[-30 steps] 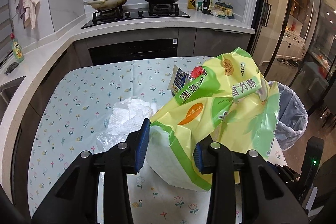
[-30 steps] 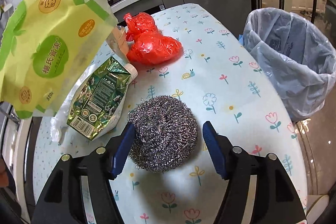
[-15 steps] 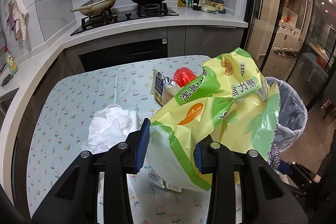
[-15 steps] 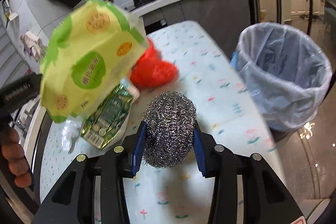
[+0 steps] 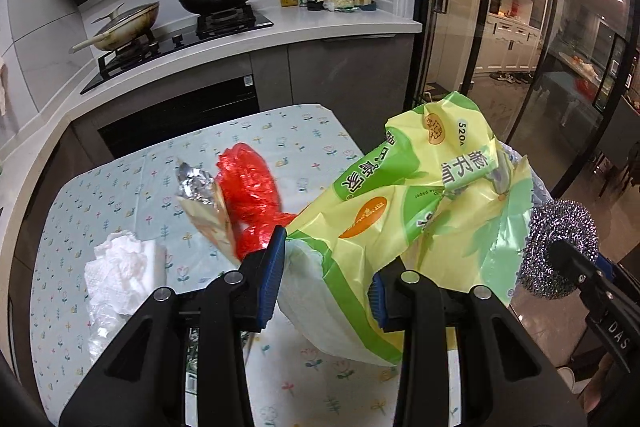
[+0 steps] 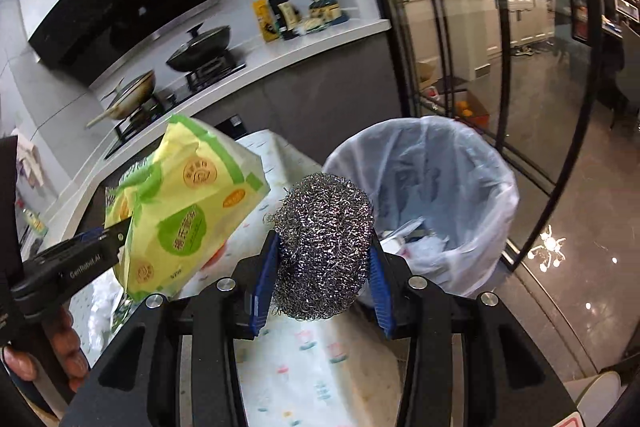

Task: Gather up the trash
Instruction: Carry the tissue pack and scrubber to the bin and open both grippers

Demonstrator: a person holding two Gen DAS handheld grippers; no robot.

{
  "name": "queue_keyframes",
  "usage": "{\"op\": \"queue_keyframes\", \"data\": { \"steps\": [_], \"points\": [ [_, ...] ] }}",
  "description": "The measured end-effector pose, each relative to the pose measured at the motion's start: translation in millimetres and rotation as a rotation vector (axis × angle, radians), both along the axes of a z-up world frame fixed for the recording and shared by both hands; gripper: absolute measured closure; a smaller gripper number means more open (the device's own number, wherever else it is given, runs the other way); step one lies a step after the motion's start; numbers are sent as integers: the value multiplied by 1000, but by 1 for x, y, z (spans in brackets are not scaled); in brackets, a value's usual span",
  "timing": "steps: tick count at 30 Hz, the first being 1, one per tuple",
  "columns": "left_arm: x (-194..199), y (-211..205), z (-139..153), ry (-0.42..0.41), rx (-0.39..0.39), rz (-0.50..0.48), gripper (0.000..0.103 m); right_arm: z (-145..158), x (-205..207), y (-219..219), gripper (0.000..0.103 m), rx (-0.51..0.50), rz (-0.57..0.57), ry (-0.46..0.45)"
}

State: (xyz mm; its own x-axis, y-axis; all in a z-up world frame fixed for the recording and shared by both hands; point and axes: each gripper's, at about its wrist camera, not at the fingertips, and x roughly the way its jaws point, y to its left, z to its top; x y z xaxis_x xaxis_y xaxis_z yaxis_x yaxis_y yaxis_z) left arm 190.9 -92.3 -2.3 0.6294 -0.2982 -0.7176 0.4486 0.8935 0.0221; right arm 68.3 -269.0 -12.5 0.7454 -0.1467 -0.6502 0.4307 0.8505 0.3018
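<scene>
kitchen table (image 5: 100,195) | left gripper (image 5: 326,275) clamps yellow bag (image 5: 420,211) | right gripper (image 6: 322,281) clamps scourer (image 6: 324,247)

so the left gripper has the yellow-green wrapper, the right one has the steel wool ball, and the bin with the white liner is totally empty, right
Not quite: the bin is not empty. The right wrist view shows crumpled white scraps already lying at the bottom of its liner. The rest holds: the left gripper is shut on the yellow-green wrapper, and the right gripper is shut on the steel wool ball.

two pans (image 5: 172,11) (both lidded), one bin (image 6: 424,203)
</scene>
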Motion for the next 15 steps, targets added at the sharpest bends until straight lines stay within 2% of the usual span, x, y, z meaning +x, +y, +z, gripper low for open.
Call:
{"op": "queue_keyframes", "data": {
  "steps": [15],
  "points": [
    [10,-122,-22,36,52,-149,67,-15,2,-84,63,10,-130,9]
  ]
}}
